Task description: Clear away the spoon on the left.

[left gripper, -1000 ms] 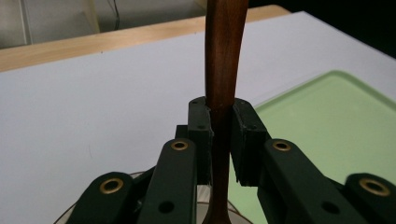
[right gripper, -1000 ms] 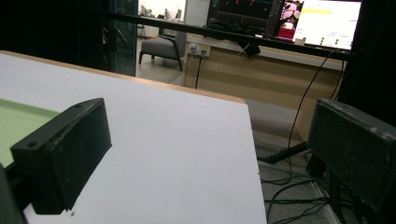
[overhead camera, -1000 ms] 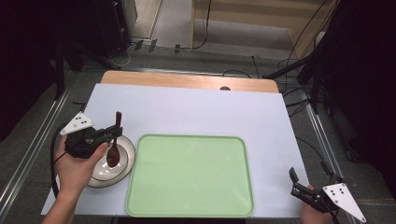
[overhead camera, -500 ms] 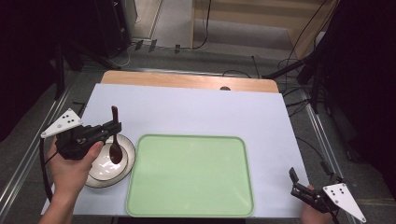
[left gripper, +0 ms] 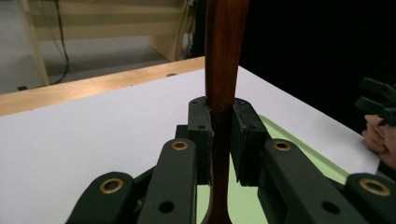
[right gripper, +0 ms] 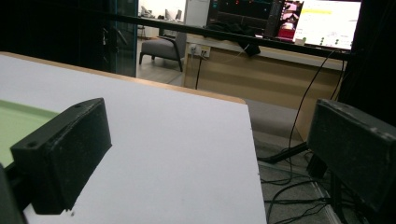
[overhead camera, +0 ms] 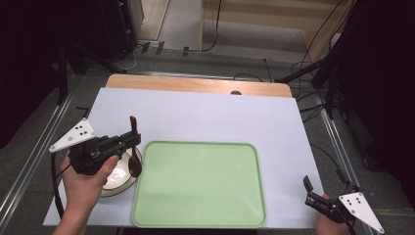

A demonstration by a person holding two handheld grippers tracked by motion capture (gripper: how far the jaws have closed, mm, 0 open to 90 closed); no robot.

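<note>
My left gripper (overhead camera: 130, 140) is shut on the handle of a dark brown wooden spoon (overhead camera: 135, 165). The spoon stands nearly upright, its bowl hanging over the right rim of a round white plate (overhead camera: 115, 187). In the left gripper view the handle (left gripper: 224, 70) rises between the two pads of the left gripper (left gripper: 223, 135), which press on it from both sides. A pale green tray (overhead camera: 200, 186) lies just right of the plate. My right gripper (overhead camera: 309, 192) rests at the table's front right corner, open; in its own view the right gripper (right gripper: 210, 154) has nothing between the jaws.
The white table top (overhead camera: 205, 117) ends in a wooden strip (overhead camera: 195, 84) at the far edge. Cables and dark stands lie on the floor beyond and to the right. The person's other hand with its gripper (left gripper: 378, 98) shows far right in the left gripper view.
The left gripper has risen with the spoon and carried it a little right, towards the tray's edge; its grey top plate now tips left. The right gripper has kept still.
</note>
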